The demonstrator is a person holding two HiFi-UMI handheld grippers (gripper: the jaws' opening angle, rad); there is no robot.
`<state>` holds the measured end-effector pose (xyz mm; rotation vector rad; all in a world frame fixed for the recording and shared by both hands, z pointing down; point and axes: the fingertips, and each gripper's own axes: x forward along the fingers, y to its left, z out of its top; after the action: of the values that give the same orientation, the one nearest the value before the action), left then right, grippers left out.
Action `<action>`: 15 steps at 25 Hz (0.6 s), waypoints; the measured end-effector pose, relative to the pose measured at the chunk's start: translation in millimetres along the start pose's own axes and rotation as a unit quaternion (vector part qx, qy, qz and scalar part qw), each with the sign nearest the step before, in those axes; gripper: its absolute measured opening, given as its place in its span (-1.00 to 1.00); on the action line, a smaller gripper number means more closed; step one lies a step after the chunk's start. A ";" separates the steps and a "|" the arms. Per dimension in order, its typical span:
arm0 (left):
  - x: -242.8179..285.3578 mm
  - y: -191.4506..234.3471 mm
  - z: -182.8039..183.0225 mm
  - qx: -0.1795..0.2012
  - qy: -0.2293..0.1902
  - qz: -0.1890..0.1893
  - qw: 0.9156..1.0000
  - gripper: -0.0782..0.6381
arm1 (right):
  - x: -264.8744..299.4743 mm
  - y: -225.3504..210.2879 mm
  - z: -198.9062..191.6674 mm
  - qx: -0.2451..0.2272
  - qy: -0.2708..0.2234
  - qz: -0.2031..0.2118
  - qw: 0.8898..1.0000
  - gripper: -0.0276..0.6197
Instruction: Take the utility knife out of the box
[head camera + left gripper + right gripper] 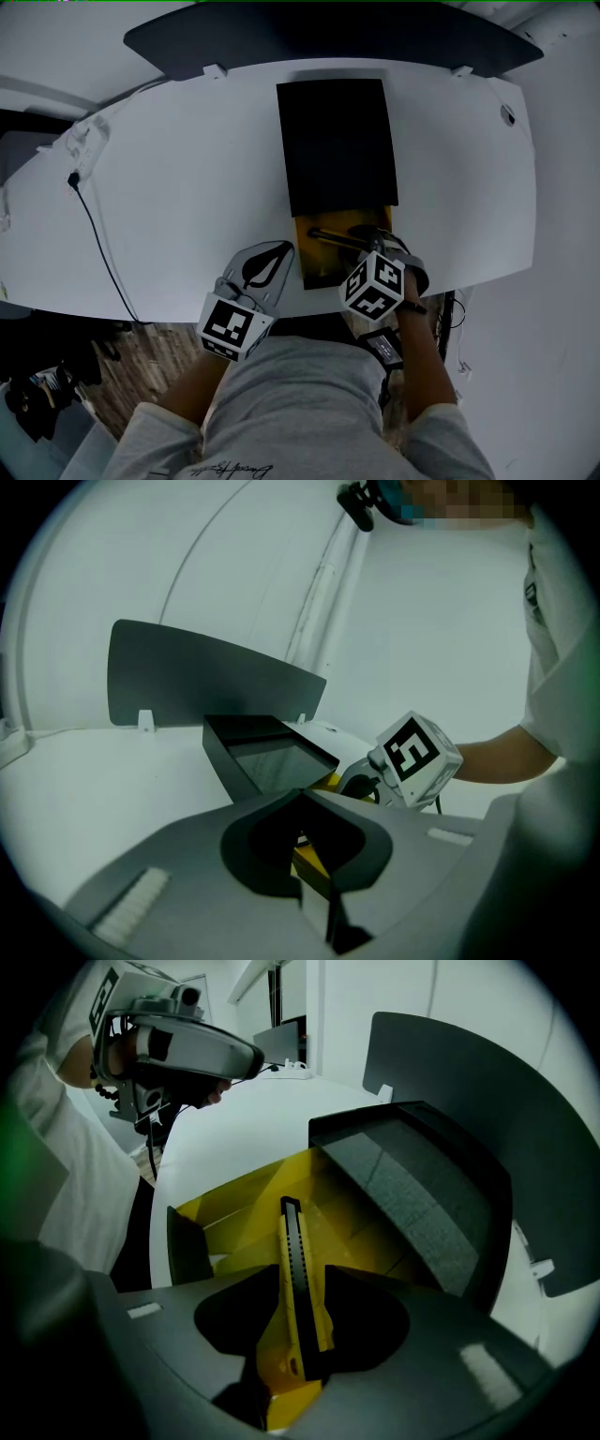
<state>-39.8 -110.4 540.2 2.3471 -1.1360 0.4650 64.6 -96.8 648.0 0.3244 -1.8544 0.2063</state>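
Observation:
A black box sleeve (pixel 337 141) lies on the white table (pixel 178 187). Its yellow inner tray (pixel 314 262) is drawn out toward me. In the tray lies the yellow and black utility knife (pixel 337 237). My right gripper (pixel 361 246) points steeply down over the tray. In the right gripper view the knife (pixel 298 1279) runs lengthwise between the jaws of the right gripper (pixel 295 1372), which stand open with dark gaps on both sides of it. My left gripper (pixel 272 262) sits at the tray's left wall. The left gripper (pixel 314 892) looks shut on the yellow tray wall (pixel 309 862).
A dark curved panel (pixel 328 33) stands along the table's far edge. A black cable (pixel 98 234) runs over the left side of the table. The table's near edge passes just under both grippers, with my lap and wooden floor (pixel 150 366) below.

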 end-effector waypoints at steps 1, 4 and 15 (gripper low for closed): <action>0.1 0.9 -0.7 -0.001 0.000 0.001 1.000 -0.78 | 1.8 0.1 -0.3 -0.005 0.004 0.001 1.000 -0.39; 0.5 1.8 -3.3 -0.005 0.002 0.002 1.000 -0.78 | 6.2 -0.2 -0.7 -0.015 0.009 0.004 1.000 -0.39; 2.0 5.6 -6.2 -0.011 0.003 0.006 1.000 -0.78 | 13.1 0.9 -1.8 -0.029 0.023 0.025 0.999 -0.40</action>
<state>-43.7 -111.1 547.8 2.3185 -1.1470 0.4616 62.3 -96.9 661.0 0.2311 -1.8200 0.1936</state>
